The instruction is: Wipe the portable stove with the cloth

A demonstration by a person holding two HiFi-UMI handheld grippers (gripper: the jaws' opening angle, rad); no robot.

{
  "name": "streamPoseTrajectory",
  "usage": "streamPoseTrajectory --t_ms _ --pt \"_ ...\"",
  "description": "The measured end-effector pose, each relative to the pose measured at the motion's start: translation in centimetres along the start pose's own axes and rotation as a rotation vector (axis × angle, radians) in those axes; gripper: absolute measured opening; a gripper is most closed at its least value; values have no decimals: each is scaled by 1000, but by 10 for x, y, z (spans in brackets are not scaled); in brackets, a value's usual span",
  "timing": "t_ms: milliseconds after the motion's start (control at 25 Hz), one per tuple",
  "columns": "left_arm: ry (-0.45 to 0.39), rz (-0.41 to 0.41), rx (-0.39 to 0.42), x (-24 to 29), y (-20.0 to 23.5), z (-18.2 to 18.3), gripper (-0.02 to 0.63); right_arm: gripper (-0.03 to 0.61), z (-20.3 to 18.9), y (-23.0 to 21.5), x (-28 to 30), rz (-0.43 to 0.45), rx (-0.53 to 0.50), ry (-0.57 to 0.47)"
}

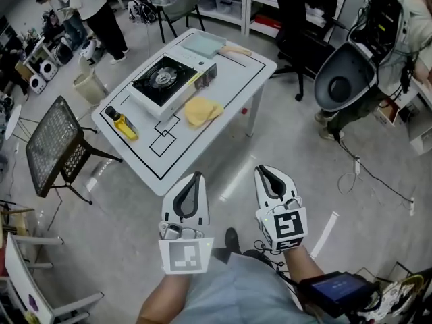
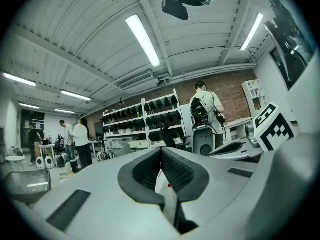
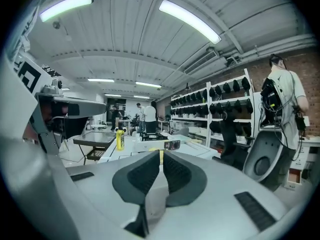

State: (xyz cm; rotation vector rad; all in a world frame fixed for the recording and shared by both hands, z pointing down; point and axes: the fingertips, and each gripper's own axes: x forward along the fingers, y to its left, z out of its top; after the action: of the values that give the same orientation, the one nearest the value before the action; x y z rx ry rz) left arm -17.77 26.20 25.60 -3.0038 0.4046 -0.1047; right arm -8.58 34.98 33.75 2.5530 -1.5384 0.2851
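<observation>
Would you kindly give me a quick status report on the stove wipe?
Left gripper and right gripper shut, empty, short of the table. Yellow cloth lies beside the portable stove, untouched. Nothing in the way.

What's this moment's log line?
left gripper: shut, empty | right gripper: shut, empty | yellow cloth: on table beside stove, untouched

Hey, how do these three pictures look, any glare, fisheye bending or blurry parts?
Head view: evenly lit, mild barrel bend, white table sharp. Left gripper view: strong fisheye, dark corners, ceiling tube light blown out, left hand-held gripper soft near the lens. Right gripper view: same fisheye and bright tubes, portable stove small but clear.
</observation>
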Motion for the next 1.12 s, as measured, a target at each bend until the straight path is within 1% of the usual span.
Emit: streamPoseTrajectory --t_ms 200,280,400,560,680,800,960,1120 --pt "-47 41 34 23 27 26 18 54 45 -1 33 52 -36 -61" --pt "-58 57 36 31 34 32 18 54 55 -2 44 68 -40 -76" --pt "-64 78 37 45 42 32 18 54 61 -6 63 94 -50 -81" --pt "-29 111 30 72 49 21 18 54 54 -16 94 148 -49 -55" --pt "-2 138 32 105 57 12 18 54 47 -33 128 183 -42 -38" --pt "30 184 30 143 67 1 18 54 41 -54 169 232 -26 -22" --pt "80 270 34 188 78 -5 18 54 44 -76 220 337 -13 -10" --pt "91 366 41 229 88 8 18 54 69 -95 263 453 -19 -37"
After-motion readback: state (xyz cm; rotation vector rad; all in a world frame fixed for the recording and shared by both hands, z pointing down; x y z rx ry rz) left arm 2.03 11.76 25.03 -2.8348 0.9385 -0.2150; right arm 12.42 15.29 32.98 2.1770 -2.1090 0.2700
